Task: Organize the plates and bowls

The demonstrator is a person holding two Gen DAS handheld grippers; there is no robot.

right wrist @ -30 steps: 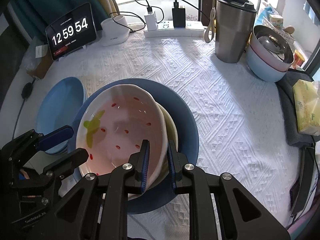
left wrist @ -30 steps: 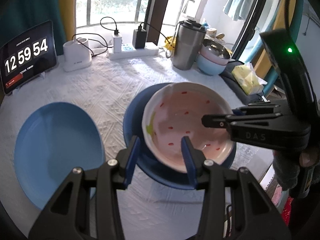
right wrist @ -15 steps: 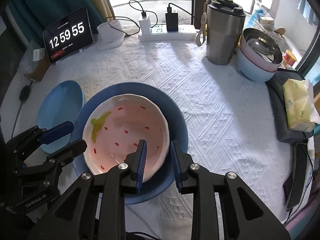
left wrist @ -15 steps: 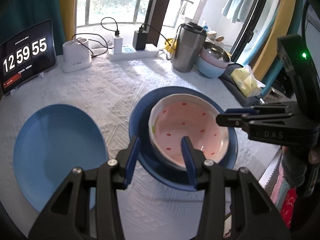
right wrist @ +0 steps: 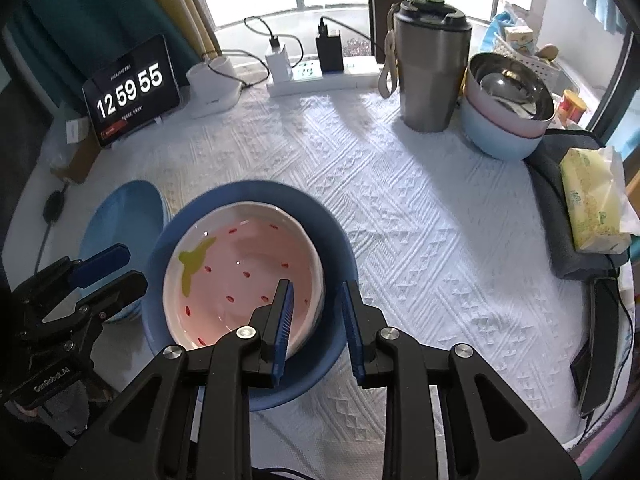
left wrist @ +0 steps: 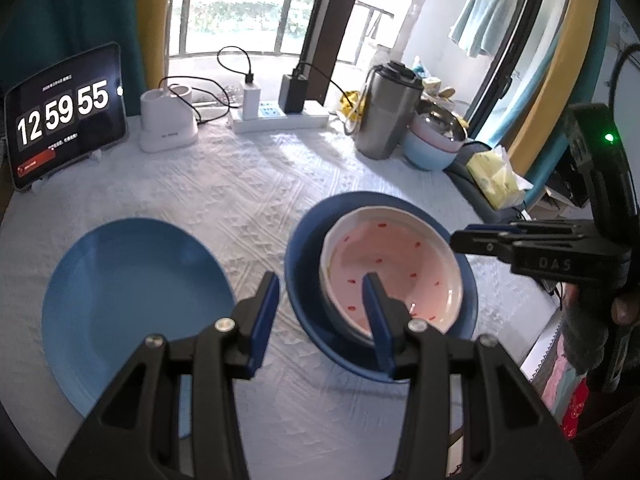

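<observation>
A pink strawberry-patterned bowl (right wrist: 244, 280) (left wrist: 390, 270) rests in a dark blue plate (right wrist: 332, 240) (left wrist: 304, 280) on the white tablecloth; the rim of another dish shows just under it. A light blue plate (left wrist: 136, 300) (right wrist: 120, 220) lies to its left. My right gripper (right wrist: 316, 320) is open, its fingers either side of the bowl's near right rim and not touching it; it also shows in the left wrist view (left wrist: 480, 236). My left gripper (left wrist: 320, 316) is open and empty, between the two plates; it also shows in the right wrist view (right wrist: 108, 272).
At the back stand a tablet clock (right wrist: 132, 92), a white charger base (right wrist: 214, 86), a power strip (right wrist: 320, 76), a steel tumbler (right wrist: 432, 72) and stacked bowls (right wrist: 504, 120). A tissue pack (right wrist: 592, 200) on a dark cloth lies at the right edge.
My right gripper set the strawberry bowl down flat in the dark blue plate, then opened and drew back. My left gripper pulled back and to the left.
</observation>
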